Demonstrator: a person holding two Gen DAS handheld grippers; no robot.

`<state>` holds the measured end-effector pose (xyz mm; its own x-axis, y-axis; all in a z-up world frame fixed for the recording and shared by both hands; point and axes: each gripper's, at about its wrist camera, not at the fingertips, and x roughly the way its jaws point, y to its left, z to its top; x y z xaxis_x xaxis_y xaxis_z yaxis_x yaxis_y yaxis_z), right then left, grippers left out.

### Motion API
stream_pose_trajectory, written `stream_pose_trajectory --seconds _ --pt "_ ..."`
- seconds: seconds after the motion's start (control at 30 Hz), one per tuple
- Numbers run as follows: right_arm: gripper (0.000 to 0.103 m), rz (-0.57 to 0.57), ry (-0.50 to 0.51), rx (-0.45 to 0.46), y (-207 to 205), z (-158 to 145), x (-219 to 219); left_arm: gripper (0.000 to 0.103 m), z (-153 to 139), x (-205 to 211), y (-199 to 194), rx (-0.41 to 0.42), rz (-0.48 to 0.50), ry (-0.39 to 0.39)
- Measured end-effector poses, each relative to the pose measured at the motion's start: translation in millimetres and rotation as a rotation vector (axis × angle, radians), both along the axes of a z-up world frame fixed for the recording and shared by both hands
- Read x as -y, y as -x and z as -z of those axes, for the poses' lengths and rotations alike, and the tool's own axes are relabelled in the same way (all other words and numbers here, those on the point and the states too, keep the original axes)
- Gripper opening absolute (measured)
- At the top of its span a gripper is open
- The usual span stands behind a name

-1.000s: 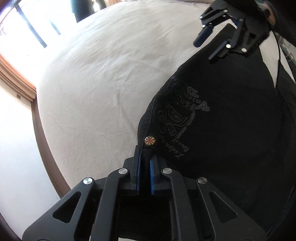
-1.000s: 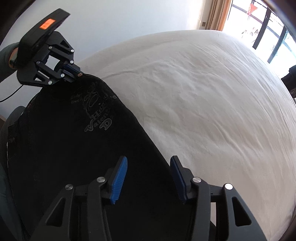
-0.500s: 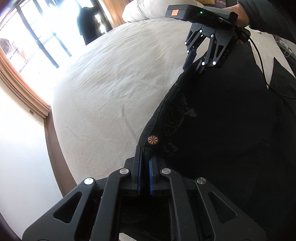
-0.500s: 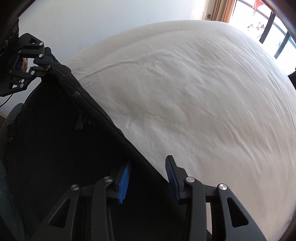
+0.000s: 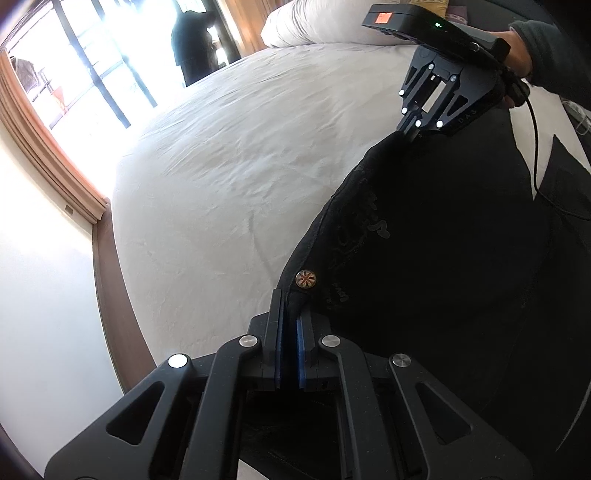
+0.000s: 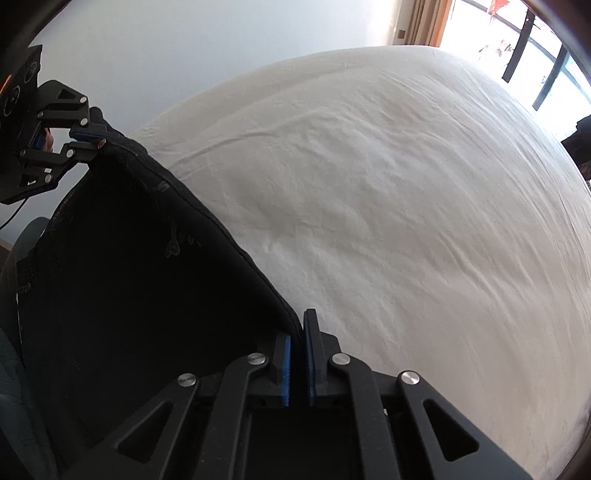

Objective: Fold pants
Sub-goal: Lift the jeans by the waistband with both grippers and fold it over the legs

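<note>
Black pants point(image 5: 424, 258) with faint printed lettering hang by the waistband between my two grippers, above the near edge of a white bed point(image 5: 229, 177). My left gripper point(image 5: 290, 314) is shut on one waistband corner, just below a round metal button point(image 5: 306, 278). My right gripper point(image 6: 297, 334) is shut on the other waistband corner. Each gripper shows in the other's view: the right gripper point(image 5: 413, 134) at upper right, the left gripper point(image 6: 88, 142) at upper left. The pants point(image 6: 129, 277) fall away below the waistband; the legs are hidden.
The bed's white sheet point(image 6: 388, 192) is wrinkled and stretches away from the pants. A pillow point(image 5: 314, 26) lies at its far end. A window with a wooden frame point(image 5: 40, 147) and a standing person point(image 5: 194, 40) are beyond. A white wall point(image 6: 184, 44) is behind the bed.
My right gripper was open over the pants edge and has shut on the waistband. Both grippers have lifted, and the waistband now stretches between them.
</note>
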<state>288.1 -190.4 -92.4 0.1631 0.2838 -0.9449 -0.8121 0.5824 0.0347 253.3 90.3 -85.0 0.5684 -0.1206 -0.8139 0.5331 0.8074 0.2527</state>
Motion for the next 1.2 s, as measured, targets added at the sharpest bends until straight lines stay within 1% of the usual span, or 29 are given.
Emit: stream_pose_trajectory --seconds 0.2,0.33,0.47,0.6,0.67,0.73,0.87,0.93,1.0,1.13,1.2 --pt "0.004 0.085 -0.041 0.074 34 -25 2 0.004 -18 13 27 0.020 -0.016 0.036" --pt "0.004 0.125 -0.079 0.100 69 -36 3 0.004 -25 20 52 0.023 -0.011 0.052" --pt "0.004 0.160 -0.098 0.127 100 -40 1 0.003 -30 25 75 0.020 -0.011 0.082" --pt "0.004 0.233 -0.161 0.146 138 -51 9 0.003 -29 30 104 0.011 -0.013 0.091" --pt "0.004 0.246 -0.173 0.160 161 -55 11 0.003 -27 31 118 0.003 -0.005 0.089" --pt "0.004 0.250 -0.163 0.179 184 -57 11 0.003 -24 33 136 0.001 0.008 0.073" --pt "0.004 0.254 -0.159 0.207 234 -60 11 0.003 -17 28 174 -0.015 0.036 0.064" --pt "0.004 0.242 -0.129 0.235 259 -59 8 0.003 -12 26 193 -0.012 0.072 0.048" --pt "0.004 0.217 -0.089 0.260 282 -55 3 0.003 -8 23 211 -0.011 0.112 0.025" --pt "0.004 0.192 -0.047 0.273 318 -40 -3 0.003 6 21 241 -0.041 0.190 -0.009" --pt "0.004 0.174 -0.010 0.296 333 -32 -10 0.003 15 25 253 -0.043 0.224 -0.057"
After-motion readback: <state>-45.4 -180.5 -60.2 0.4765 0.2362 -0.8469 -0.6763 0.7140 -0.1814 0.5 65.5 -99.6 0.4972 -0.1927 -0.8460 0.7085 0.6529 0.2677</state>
